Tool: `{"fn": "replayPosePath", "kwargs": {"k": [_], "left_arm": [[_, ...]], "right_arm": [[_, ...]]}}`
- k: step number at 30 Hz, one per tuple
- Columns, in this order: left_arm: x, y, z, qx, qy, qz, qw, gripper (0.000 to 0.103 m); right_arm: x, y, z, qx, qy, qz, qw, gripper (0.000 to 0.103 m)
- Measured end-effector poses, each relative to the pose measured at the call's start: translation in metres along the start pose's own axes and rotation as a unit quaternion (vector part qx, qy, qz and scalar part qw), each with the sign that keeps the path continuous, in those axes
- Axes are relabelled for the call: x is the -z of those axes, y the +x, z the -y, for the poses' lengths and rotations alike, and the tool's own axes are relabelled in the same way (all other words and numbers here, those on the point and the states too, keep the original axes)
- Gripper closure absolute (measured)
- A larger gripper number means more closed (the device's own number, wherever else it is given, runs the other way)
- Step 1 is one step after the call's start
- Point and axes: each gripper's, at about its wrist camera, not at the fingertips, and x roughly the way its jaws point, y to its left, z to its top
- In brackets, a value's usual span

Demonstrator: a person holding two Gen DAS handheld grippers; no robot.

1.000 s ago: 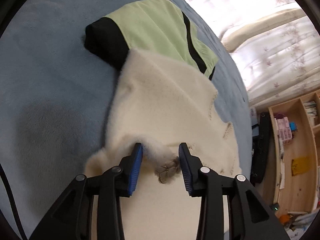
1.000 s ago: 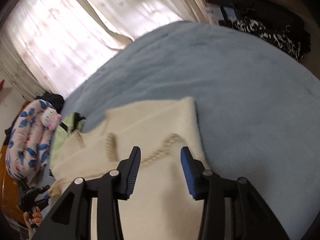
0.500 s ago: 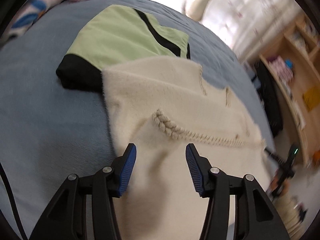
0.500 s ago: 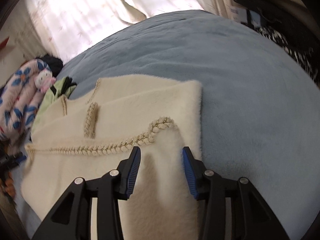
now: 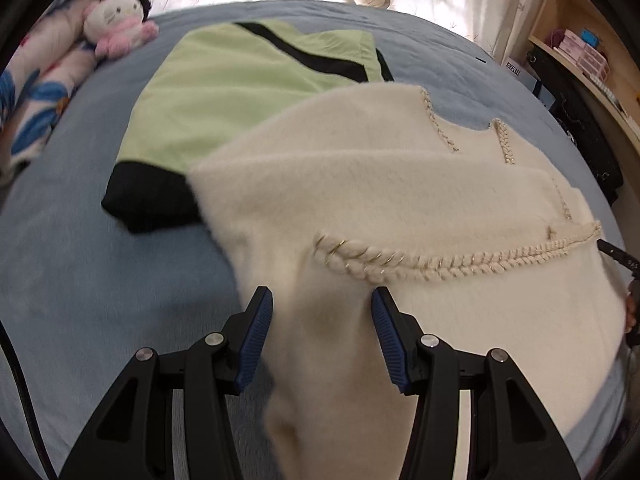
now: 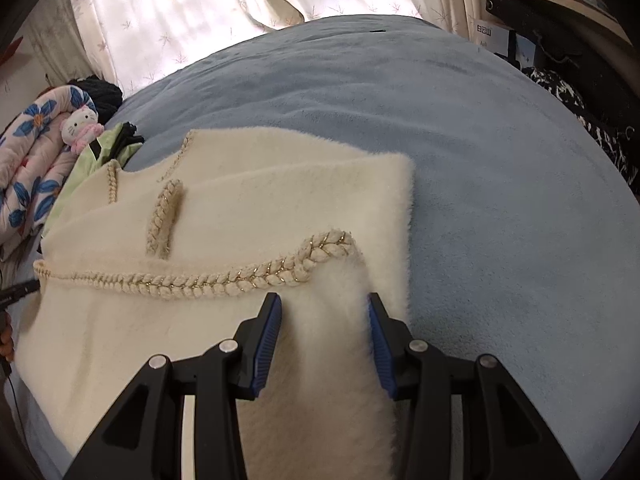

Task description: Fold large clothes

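Observation:
A cream fluffy garment (image 5: 400, 200) with braided gold-thread trim (image 5: 440, 260) lies folded on the blue bed; it also shows in the right wrist view (image 6: 240, 216). My left gripper (image 5: 322, 312) is open, its jaws apart over the garment's near left part. My right gripper (image 6: 324, 316) is open over the garment's near right corner, just behind the braided trim (image 6: 260, 276). Neither gripper holds cloth.
A folded green and black garment (image 5: 240, 84) lies behind the cream one, partly under it. A plush toy (image 5: 116, 20) and a floral quilt (image 6: 32, 160) sit at the left. The blue blanket (image 6: 500, 200) spreads right. Shelves (image 5: 580, 52) and dark items stand at the right edge.
Both grippers have drawn back and lifted from the garment. The left one has let go of the fluffy edge it straddled; the folded-over layer now lies flat with its braided trim showing.

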Motion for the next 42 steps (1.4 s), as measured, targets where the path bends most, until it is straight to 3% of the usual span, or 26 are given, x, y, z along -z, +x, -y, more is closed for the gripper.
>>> {"fn": "replayPosePath", "kwargs": {"k": [1, 2, 3, 4, 6, 10, 14, 18, 22, 26, 29, 31, 33, 35, 38, 42], "left_arm": [[0.0, -0.001, 0.002, -0.004, 0.006, 0.003, 1.0, 0.054], [0.001, -0.001, 0.006, -0.012, 0.016, 0.01, 0.9998, 0.061], [0.002, -0.002, 0.01, -0.014, 0.026, 0.015, 0.9995, 0.078], [0.004, -0.004, 0.014, -0.025, 0.037, 0.023, 0.9987, 0.084], [0.007, -0.006, 0.025, -0.067, 0.054, 0.038, 0.9956, 0.093], [0.02, -0.015, 0.05, -0.15, 0.081, 0.064, 0.9833, 0.096], [0.022, -0.032, 0.058, -0.177, 0.057, 0.083, 0.9791, 0.096], [0.019, -0.064, 0.061, -0.19, 0.035, 0.108, 0.9751, 0.097], [0.012, -0.11, 0.064, -0.246, 0.022, 0.162, 0.9554, 0.102], [0.003, -0.146, 0.041, -0.233, -0.02, 0.175, 0.9563, 0.102], [0.003, -0.147, 0.022, -0.193, -0.033, 0.148, 0.9695, 0.101], [0.006, -0.135, 0.011, -0.149, -0.041, 0.111, 0.9817, 0.1], [0.009, -0.117, 0.002, -0.119, -0.049, 0.078, 0.9886, 0.094], [0.014, -0.102, -0.002, -0.104, -0.055, 0.062, 0.9911, 0.091], [0.015, -0.077, -0.006, -0.07, -0.057, 0.047, 0.9948, 0.078], [0.014, -0.054, -0.002, -0.042, -0.044, 0.038, 0.9974, 0.075]], "right_arm": [[0.001, 0.0, -0.001, 0.003, -0.004, 0.002, 1.0, 0.059], [0.001, -0.001, -0.002, 0.005, -0.006, 0.005, 1.0, 0.06], [0.002, -0.001, -0.003, 0.01, -0.009, 0.007, 1.0, 0.063], [0.003, -0.001, -0.004, 0.016, -0.012, 0.01, 1.0, 0.065], [0.006, -0.003, -0.006, 0.03, -0.019, 0.016, 0.999, 0.082], [0.012, -0.009, -0.017, 0.065, -0.031, 0.034, 0.997, 0.093], [0.018, -0.024, -0.03, 0.109, -0.045, 0.052, 0.992, 0.095], [0.016, -0.059, -0.034, 0.113, -0.034, 0.086, 0.989, 0.095], [0.007, -0.107, -0.037, 0.109, -0.03, 0.128, 0.985, 0.095], [0.0, -0.138, -0.052, 0.104, -0.061, 0.152, 0.981, 0.095], [0.0, -0.137, -0.059, 0.115, -0.079, 0.147, 0.979, 0.095], [0.0, -0.13, -0.058, 0.115, -0.077, 0.136, 0.981, 0.095], [0.001, -0.124, -0.056, 0.113, -0.069, 0.128, 0.983, 0.095], [0.002, -0.118, -0.051, 0.108, -0.059, 0.121, 0.985, 0.095], [0.004, -0.111, -0.046, 0.105, -0.056, 0.113, 0.986, 0.095], [0.006, -0.099, -0.04, 0.104, -0.057, 0.102, 0.988, 0.095]]}}
